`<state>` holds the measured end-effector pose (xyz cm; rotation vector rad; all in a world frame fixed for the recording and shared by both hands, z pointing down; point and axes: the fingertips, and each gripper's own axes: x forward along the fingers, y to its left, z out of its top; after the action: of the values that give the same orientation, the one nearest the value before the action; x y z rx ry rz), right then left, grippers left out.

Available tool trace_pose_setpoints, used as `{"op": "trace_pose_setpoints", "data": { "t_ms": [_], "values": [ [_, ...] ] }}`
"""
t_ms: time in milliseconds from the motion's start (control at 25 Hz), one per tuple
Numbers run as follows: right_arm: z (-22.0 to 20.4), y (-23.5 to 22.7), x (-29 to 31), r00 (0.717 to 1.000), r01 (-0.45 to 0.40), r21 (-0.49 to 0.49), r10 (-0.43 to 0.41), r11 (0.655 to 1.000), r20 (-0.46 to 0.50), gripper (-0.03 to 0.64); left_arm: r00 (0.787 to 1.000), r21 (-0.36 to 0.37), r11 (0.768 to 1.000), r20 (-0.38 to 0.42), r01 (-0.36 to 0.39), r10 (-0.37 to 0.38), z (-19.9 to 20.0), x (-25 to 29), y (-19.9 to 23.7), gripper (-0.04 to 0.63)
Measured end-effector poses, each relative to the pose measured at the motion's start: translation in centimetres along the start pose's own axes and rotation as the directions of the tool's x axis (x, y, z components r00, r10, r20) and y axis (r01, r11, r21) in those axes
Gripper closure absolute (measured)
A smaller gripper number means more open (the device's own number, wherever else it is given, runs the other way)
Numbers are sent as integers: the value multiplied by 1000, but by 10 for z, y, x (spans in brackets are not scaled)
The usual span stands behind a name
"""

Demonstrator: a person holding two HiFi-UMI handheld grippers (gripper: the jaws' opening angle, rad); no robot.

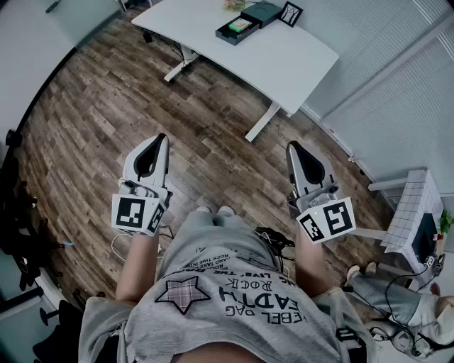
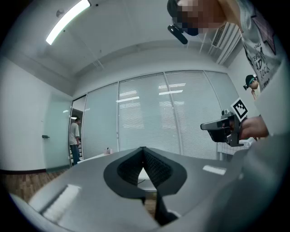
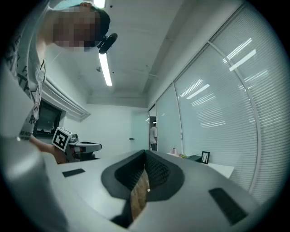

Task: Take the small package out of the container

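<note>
So the task hasn't really kicked off here. The person is standing well back from the white table [image 1: 284,64], holding both tools out at waist height over the wood-plank floor [image 1: 191,113].

The left gripper [image 1: 162,140] has its jaws clenched together with nothing between them. In its own view the ribbed black pads meet at the tip and only the room shows past them. Same story for the right gripper [image 1: 293,147]: pinched closed and empty, with just a sliver of floor visible through the gap lower down.

The container [image 1: 225,34] sits at the far edge of the table. It's a flat, dark, rectangular box that's open on top. There's a greenish flat thing [image 1: 241,25] lying inside it, and I'm guessing that's the small package, but it's too small to make out any texture. Right beside it are a second dark box [image 1: 262,12] and a little picture frame [image 1: 289,13].

The table top looks smooth and rounded at the corners, on white legs. Both tools are grey plastic shells.

Next move as I read it: walk up to the table, get one tool over the box, and spread its jaws before reaching in.
</note>
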<state>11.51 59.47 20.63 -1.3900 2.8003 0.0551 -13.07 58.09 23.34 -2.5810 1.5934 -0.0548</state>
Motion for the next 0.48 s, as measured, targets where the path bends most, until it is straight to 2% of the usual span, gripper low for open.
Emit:
{"op": "trace_pose_setpoints", "data": {
  "t_ms": [480],
  "values": [
    [1, -21, 3, 1000, 15, -17, -15, 1000, -1, 601, 1000, -46, 999, -10, -3, 3, -5, 14, -7, 592]
  ]
}}
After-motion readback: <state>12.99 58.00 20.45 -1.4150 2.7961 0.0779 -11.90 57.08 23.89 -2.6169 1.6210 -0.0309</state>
